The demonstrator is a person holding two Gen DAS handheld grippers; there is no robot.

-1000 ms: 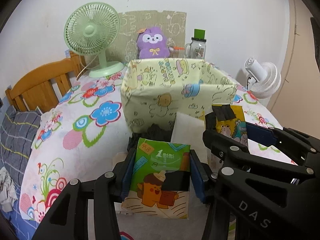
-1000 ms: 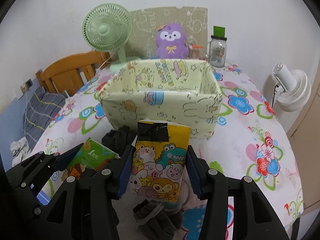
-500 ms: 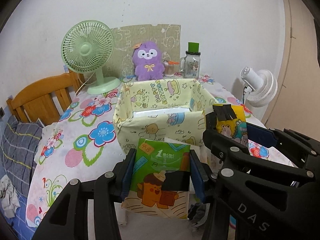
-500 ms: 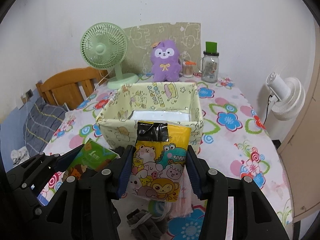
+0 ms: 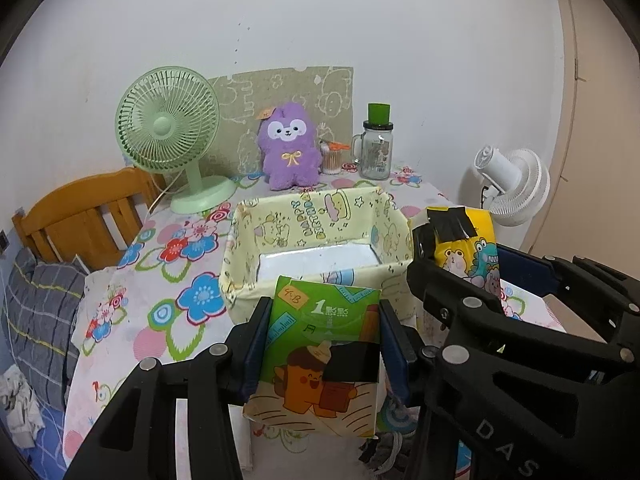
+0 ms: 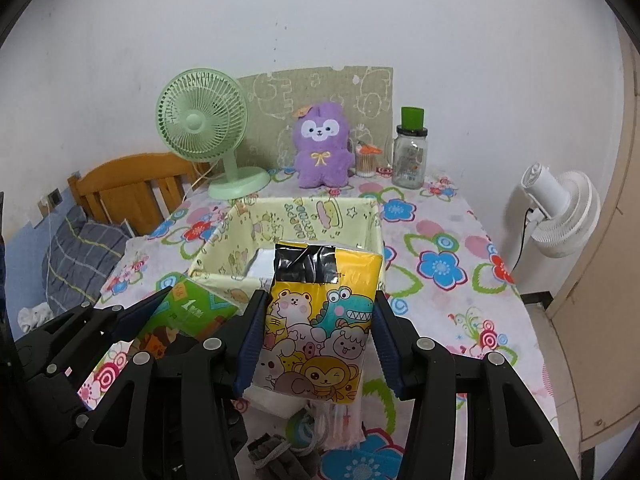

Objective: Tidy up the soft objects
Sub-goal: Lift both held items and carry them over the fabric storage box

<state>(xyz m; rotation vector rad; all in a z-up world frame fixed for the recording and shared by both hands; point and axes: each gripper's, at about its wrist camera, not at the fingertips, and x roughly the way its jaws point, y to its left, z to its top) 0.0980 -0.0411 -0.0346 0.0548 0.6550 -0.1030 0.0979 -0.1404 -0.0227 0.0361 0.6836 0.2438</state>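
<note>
- left wrist: flowered tablecloth (image 5: 132,312) now sits lower; left gripper (image 5: 320,344) pinching green tissue pack (image 5: 320,344) has risen above the fabric bin (image 5: 248,280), ready to drop.
- right wrist: right gripper (image 6: 318,332) clamps yellow tissue pack (image 6: 320,320), lifted too, before the same bin (image 6: 216,256).

Left gripper (image 5: 320,340) and right gripper (image 6: 316,340): matte black angular linkage frames with round silver screw heads at the joints, each ending in two flat blue finger pads (image 6: 249,344). Pale raised lettering "DAS" marks one arm of the right gripper.
</note>
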